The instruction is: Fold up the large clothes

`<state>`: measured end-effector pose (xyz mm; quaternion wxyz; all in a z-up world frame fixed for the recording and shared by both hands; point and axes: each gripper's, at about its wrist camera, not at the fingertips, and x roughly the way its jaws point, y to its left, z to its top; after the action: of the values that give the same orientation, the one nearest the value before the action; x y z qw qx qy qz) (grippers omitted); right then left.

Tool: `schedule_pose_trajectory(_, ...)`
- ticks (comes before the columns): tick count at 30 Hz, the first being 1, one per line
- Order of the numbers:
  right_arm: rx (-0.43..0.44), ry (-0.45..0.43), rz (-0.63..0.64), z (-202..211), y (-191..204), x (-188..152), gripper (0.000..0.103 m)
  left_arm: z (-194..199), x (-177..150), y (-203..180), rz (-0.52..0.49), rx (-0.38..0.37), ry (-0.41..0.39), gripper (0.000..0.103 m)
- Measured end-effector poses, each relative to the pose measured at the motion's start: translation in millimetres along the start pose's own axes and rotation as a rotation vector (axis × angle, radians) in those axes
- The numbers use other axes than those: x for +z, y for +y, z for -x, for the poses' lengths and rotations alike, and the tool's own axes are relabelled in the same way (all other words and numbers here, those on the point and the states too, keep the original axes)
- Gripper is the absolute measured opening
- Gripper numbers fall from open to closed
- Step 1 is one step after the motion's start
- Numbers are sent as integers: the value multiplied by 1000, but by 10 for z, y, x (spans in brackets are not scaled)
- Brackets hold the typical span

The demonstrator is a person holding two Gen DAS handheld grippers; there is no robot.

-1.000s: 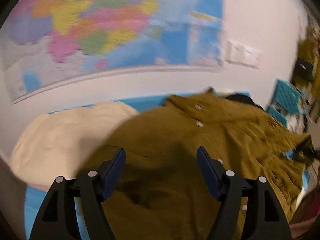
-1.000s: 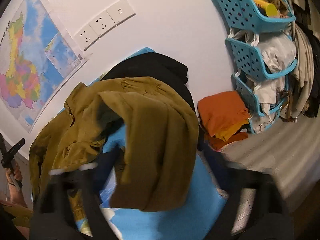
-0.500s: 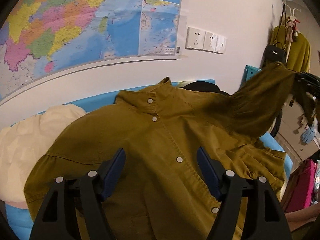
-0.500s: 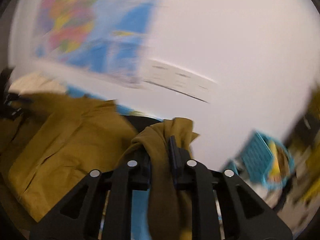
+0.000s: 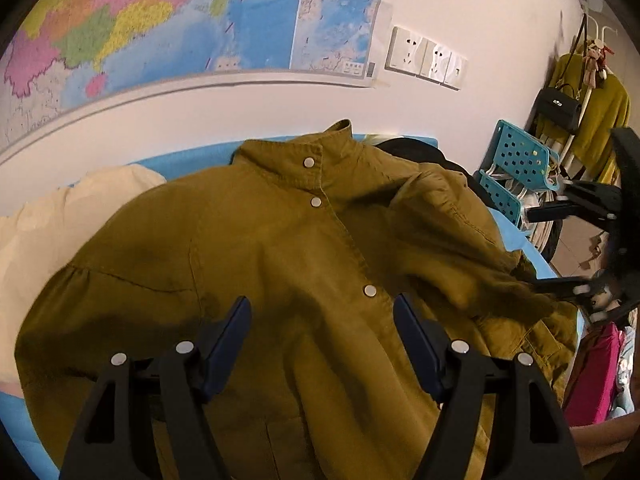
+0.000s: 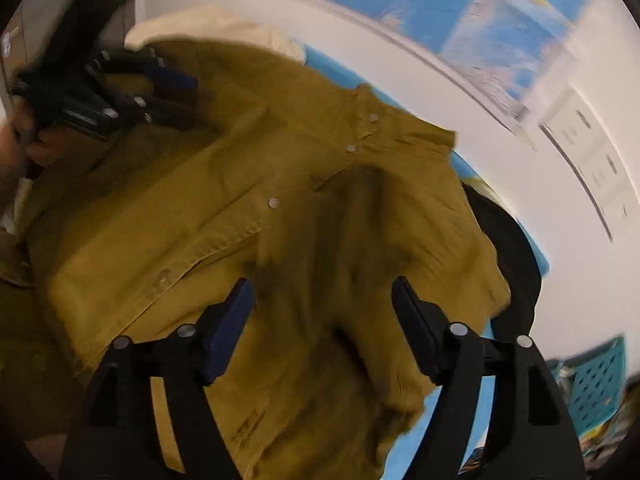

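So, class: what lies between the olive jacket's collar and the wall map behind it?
In the left wrist view, between the olive jacket and the wall map lie a strip of blue surface, then bare white wall.

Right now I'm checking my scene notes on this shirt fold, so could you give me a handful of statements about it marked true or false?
1. The olive shirt lies front up with its snap buttons showing. True.
2. The left gripper is clamped on the shirt's collar. False: its jaws stand apart above the shirt body, with nothing pinched.
3. The right gripper has a sleeve pinched between its pads. False: its jaws are opening and no fabric is caught between them.
4. A cream cloth lies beside the shirt on the blue surface. True.
5. The wall map hangs to the right of the wall sockets in the left wrist view. False: it hangs to their left.
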<state>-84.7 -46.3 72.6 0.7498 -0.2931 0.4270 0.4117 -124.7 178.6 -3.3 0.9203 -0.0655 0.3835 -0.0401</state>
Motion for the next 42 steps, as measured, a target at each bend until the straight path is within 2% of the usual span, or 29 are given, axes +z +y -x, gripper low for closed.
schedule_pose_trajectory(3,110,-116,-178,301,-264,-361,80,-25,-4,10,5,-28,2,71)
schedule_pose_trajectory(5,173,-95,-304,187,-349,-510,80,-50,9,-7,7,-49,4,71)
schedule_pose_trajectory(6,199,-57,-339,47,-343,-613,73,-61,13,-23,7,-60,4,71)
schedule_pose_trajectory(9,273,-43,-375,-157,-215,-696,65,-83,13,-105,-8,-79,9,71)
schedule_pose_trajectory(13,361,-86,-368,-243,-82,-586,26,-34,-14,-174,-29,-145,16,71)
schedule_pose_trajectory(14,376,-98,-362,-250,-60,-531,25,-15,-20,-179,-29,-173,19,71)
schedule_pose_trajectory(16,403,-133,-358,-270,-29,-378,11,46,-54,-209,-43,-241,20,74)
schedule_pose_trajectory(17,425,-153,-363,-266,-24,-305,8,73,-76,-234,-54,-265,19,74)
schedule_pose_trajectory(18,451,-175,-366,-255,-19,-242,0,99,-99,-254,-64,-291,18,74)
schedule_pose_trajectory(20,492,-246,-386,-206,-44,-41,0,153,-146,-277,-76,-363,19,76)
schedule_pose_trajectory(23,527,-296,-399,-250,-37,243,0,155,-191,-259,-59,-440,20,83)
schedule_pose_trajectory(26,511,-274,-402,-359,-37,394,6,21,-243,-331,-49,-433,73,83)
schedule_pose_trajectory(27,488,-267,-426,-392,-104,386,14,-49,-267,-386,-51,-428,99,83)
schedule_pose_trajectory(28,489,-271,-457,-400,-174,354,31,-101,-279,-431,-57,-425,116,84)
schedule_pose_trajectory(30,448,-286,-527,-391,-366,194,46,-230,-295,-518,-61,-428,154,86)
schedule_pose_trajectory(31,388,-291,-570,-362,-511,69,55,-335,-294,-573,-57,-425,186,86)
schedule_pose_trajectory(32,330,-290,-602,-343,-638,-47,59,-416,-290,-601,-52,-419,211,86)
schedule_pose_trajectory(33,284,-286,-672,-325,-836,-238,60,-509,-279,-628,-47,-402,242,81)
schedule_pose_trajectory(34,265,-282,-731,-325,-999,-405,61,-592,-266,-636,-41,-386,271,60)
schedule_pose_trajectory(35,232,-275,-760,-346,-1111,-525,62,-666,-239,-617,-30,-394,301,46)
schedule_pose_trajectory(36,176,-260,-799,-365,-1234,-658,64,-688,-219,-586,-17,-407,316,23)
schedule_pose_trajectory(37,146,-244,-867,-388,-1391,-852,64,-687,-166,-509,9,-417,318,18)
schedule_pose_trajectory(38,160,-238,-913,-418,-1501,-1002,64,-650,-99,-433,20,-408,302,17)
schedule_pose_trajectory(40,166,-204,-982,-543,-1691,-1240,64,-485,70,-221,41,-372,239,12)
schedule_pose_trajectory(42,226,-176,-996,-704,-1740,-1339,64,-336,213,23,85,-351,208,11)
